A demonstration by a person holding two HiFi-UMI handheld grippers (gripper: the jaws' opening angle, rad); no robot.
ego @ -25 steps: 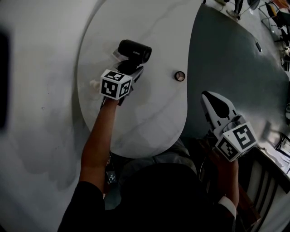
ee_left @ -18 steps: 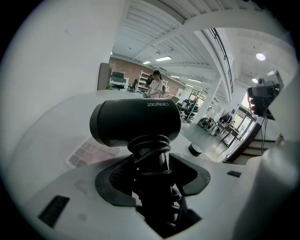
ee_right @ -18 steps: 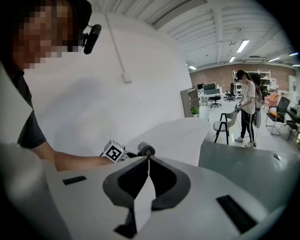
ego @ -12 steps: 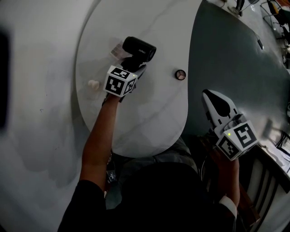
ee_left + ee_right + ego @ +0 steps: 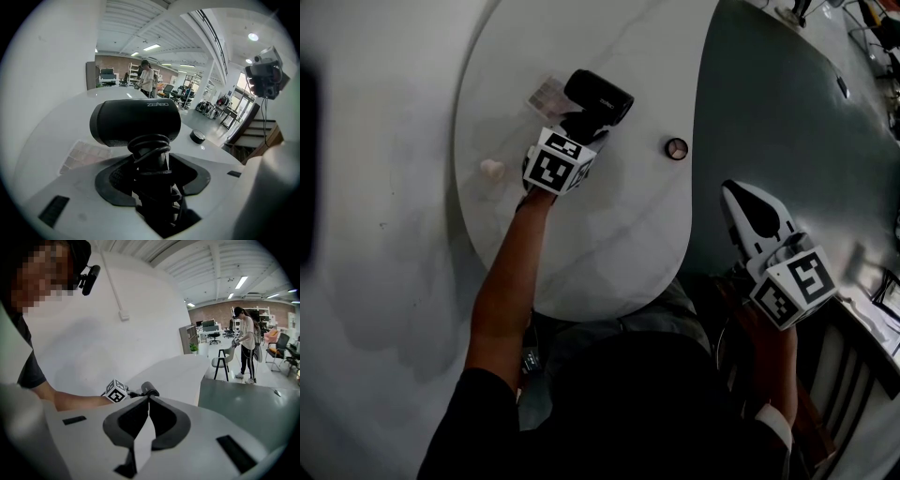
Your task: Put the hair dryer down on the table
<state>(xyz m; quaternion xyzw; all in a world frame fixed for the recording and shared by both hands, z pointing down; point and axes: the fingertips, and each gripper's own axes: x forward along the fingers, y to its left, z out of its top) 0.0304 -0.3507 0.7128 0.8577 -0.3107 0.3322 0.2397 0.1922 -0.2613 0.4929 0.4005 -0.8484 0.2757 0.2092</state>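
1. Head view: the dryer (image 5: 598, 94) lies at 1 o'clock from the left tongs (image 5: 579, 129), over the far part of the surface (image 5: 619, 244). I cannot tell whether it touches.
2. Left gripper view: its handle (image 5: 151, 157) runs along the jaws and its barrel (image 5: 136, 123) lies crosswise. The jaws are clamped narrowly on the handle.
3. Right tongs (image 5: 750, 211) are well apart at 4 o'clock, with jaws together and empty.

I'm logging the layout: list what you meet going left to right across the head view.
small pale lump → hair dryer, held in the left gripper → round dark disc → right gripper
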